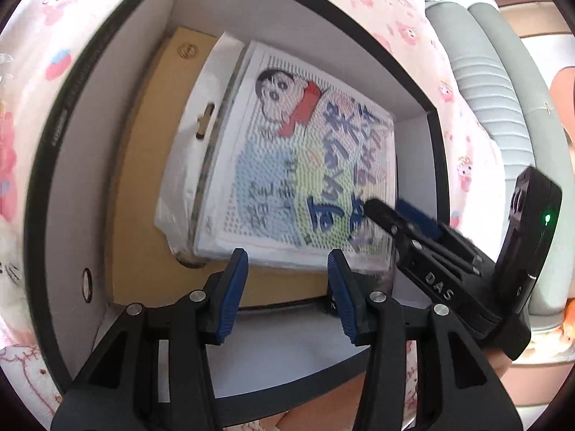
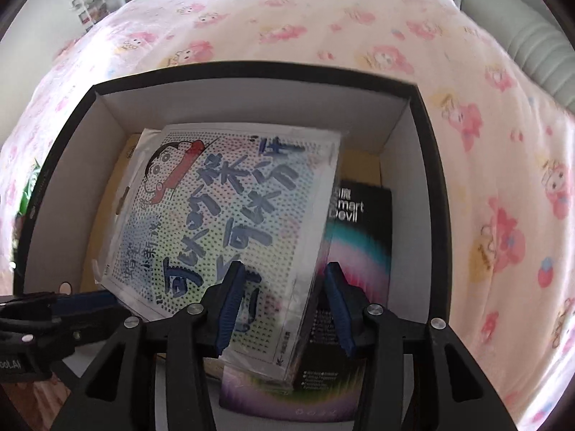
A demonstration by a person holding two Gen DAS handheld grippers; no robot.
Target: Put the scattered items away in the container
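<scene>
A black-rimmed container [image 2: 251, 72] with white inner walls sits on the bed. Inside it, a cartoon peg-board pack [image 2: 222, 208] in clear wrap lies tilted, its right edge raised over a black "Smart Devil" box [image 2: 359, 237]. A brown card [image 1: 151, 194] lies flat under the pack [image 1: 298, 158]. My right gripper [image 2: 284, 298] points steeply down over the pack's near corner. Its jaws are parted and the corner lies between them without being pressed. My left gripper [image 1: 287, 287] stands open at the pack's near edge, holding nothing. The right gripper [image 1: 388, 206] also reaches in from the right in the left wrist view.
A pink cartoon-print sheet [image 2: 323, 18] covers the bed all round the container [image 1: 436, 165]. A grey-green ribbed cushion [image 1: 496, 107] lies beyond the box's right side. The left gripper [image 2: 72, 301] crosses the container's near-left corner in the right wrist view.
</scene>
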